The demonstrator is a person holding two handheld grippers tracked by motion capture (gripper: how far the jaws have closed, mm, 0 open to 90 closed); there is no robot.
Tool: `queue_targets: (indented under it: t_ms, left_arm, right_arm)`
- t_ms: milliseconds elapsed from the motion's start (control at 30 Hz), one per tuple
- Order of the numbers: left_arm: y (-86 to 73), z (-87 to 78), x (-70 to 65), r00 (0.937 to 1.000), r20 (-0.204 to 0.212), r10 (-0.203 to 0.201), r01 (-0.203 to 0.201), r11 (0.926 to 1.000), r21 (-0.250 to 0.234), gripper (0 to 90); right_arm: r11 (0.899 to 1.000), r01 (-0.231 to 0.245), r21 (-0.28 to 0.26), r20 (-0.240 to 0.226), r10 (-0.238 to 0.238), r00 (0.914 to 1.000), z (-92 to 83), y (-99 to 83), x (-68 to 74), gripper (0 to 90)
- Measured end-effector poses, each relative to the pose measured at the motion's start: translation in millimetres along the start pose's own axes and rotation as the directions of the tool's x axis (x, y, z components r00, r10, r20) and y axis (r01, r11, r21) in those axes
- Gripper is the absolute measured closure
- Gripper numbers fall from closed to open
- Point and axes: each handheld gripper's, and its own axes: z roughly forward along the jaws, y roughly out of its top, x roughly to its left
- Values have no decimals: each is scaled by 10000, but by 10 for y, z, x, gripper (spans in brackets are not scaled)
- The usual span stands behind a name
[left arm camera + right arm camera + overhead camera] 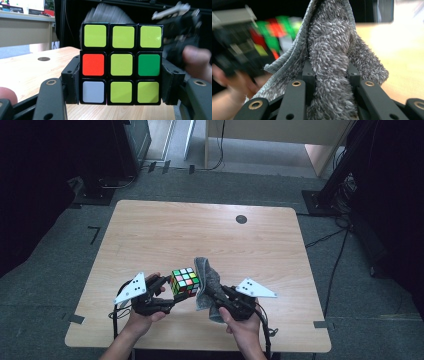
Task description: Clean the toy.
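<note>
Fingers of the left gripper (121,85) clamp a mostly yellow-faced scrambled cube (121,63); right gripper (329,75) fingers pinch a fuzzy grey cloth (332,50).

Light wooden table (150,235), round black disc (241,219) near its far edge, grey carpet floor (60,270)

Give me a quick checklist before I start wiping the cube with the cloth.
1. Left gripper clamped on the puzzle cube, jaws on both sides: ok.
2. Right gripper pinching the grey cloth between its jaws: ok.
3. Cube lifted off the table: ok.
4. Cloth right beside the cube's far side: ok; actual contact: cannot tell.
5. Cloth free of the left gripper's jaws: ok.
6. Cube faces clean or dirty: cannot tell.
</note>
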Motion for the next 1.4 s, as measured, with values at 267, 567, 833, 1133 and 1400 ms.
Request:
queue_targets:
  t_ms: [267,567,833,1133,1400]
  left_arm:
    - [9,-15,1,9999,23,-101,101,9999,-116,343]
    - [18,-32,-2,10000,-32,-44,43,9998,-184,343]
    - [8,3,-34,9999,105,-36,37,9999,-114,343]
    - [23,-23,-11,10000,39,-92,92,9998,-194,343]
    - [4,8,-24,9998,147,-121,123,9999,-77,343]
  right_arm:
    - [9967,-443,681,-940,506,9943,102,-87,-25,710]
    - [9995,307,-100,505,-302,9983,-8,5,63,716]
    - [9992,-234,328,-537,251,9982,70,-61,10,719]
    - [9997,99,221,221,-103,9997,27,-20,-8,718]
    - [9990,-449,71,-678,453,9967,57,-56,-8,719]
